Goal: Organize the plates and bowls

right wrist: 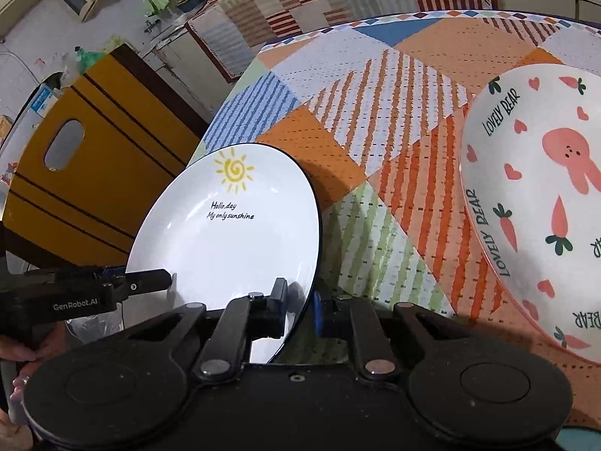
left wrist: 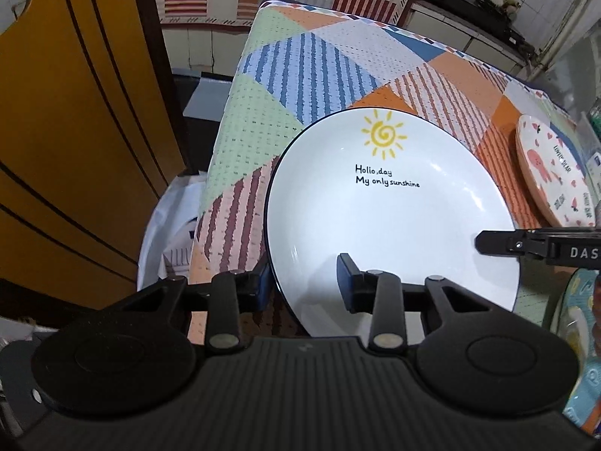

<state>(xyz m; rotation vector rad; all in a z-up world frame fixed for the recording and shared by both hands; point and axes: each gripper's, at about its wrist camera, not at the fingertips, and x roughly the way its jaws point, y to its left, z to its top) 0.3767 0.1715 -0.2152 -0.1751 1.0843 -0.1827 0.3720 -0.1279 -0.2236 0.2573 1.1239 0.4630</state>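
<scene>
A white plate (left wrist: 394, 225) with a yellow sun and black writing is held tilted above the patchwork tablecloth (left wrist: 300, 60). My left gripper (left wrist: 306, 282) straddles its near rim, one finger under it and one on its face. My right gripper (right wrist: 300, 300) is shut on the same plate (right wrist: 233, 240) at its right edge. It shows from the side in the left wrist view (left wrist: 526, 248). A pink rabbit "Lovely Bear" plate (right wrist: 533, 195) lies on the table to the right (left wrist: 552, 176).
A yellow cutting board (left wrist: 75, 131) with a handle hole stands left of the table (right wrist: 86, 173). White cloth or bag (left wrist: 165, 233) lies below the table's left edge. A kitchen counter (left wrist: 469, 11) runs along the back wall.
</scene>
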